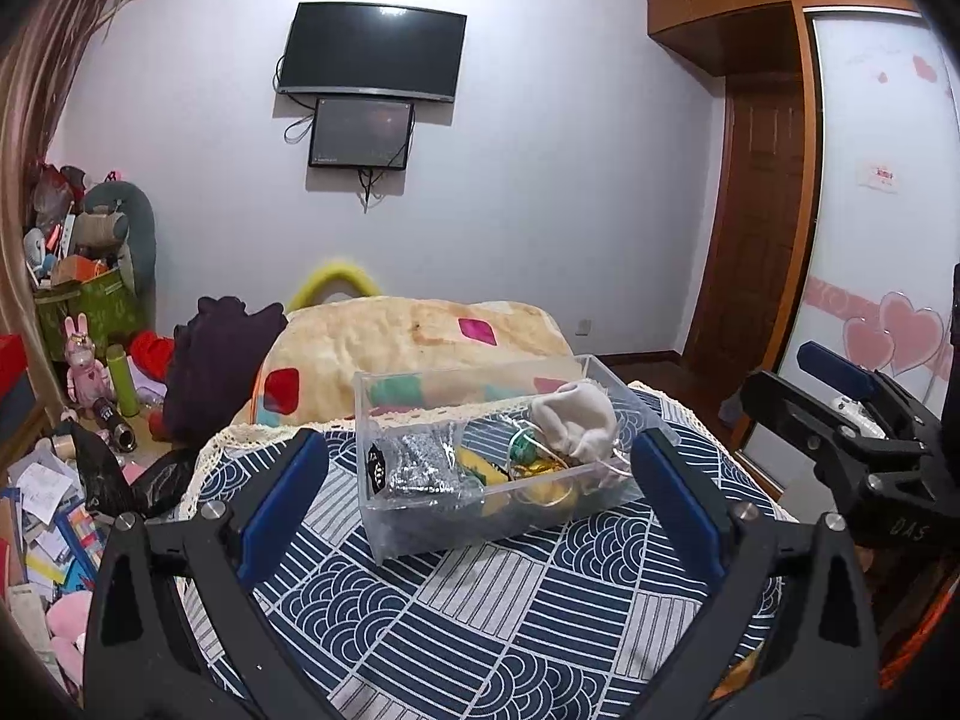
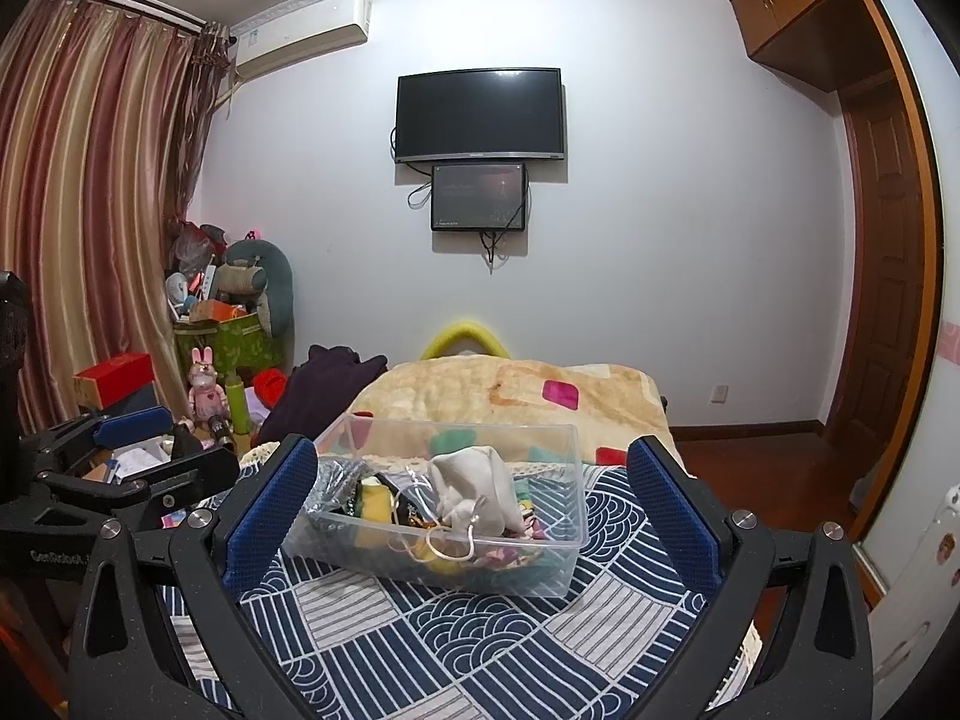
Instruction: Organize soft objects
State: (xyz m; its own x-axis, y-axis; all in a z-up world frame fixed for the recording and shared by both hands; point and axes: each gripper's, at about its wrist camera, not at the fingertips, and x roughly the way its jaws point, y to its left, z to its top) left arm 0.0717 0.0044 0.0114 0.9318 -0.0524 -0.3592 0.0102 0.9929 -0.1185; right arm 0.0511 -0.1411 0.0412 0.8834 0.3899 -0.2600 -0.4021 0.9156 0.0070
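Observation:
A clear plastic box stands on the blue-and-white patterned cloth; it also shows in the right wrist view. Inside lie a white drawstring pouch, a silver glittery pouch, yellow and green soft items and gold rings. My left gripper is open and empty, its blue pads either side of the box, held back from it. My right gripper is open and empty, likewise framing the box. Each gripper shows at the edge of the other's view.
A beige blanket with coloured squares lies behind the box, with a dark purple garment to its left. Toys, papers and boxes clutter the floor at left. A wardrobe and a wooden door stand at right.

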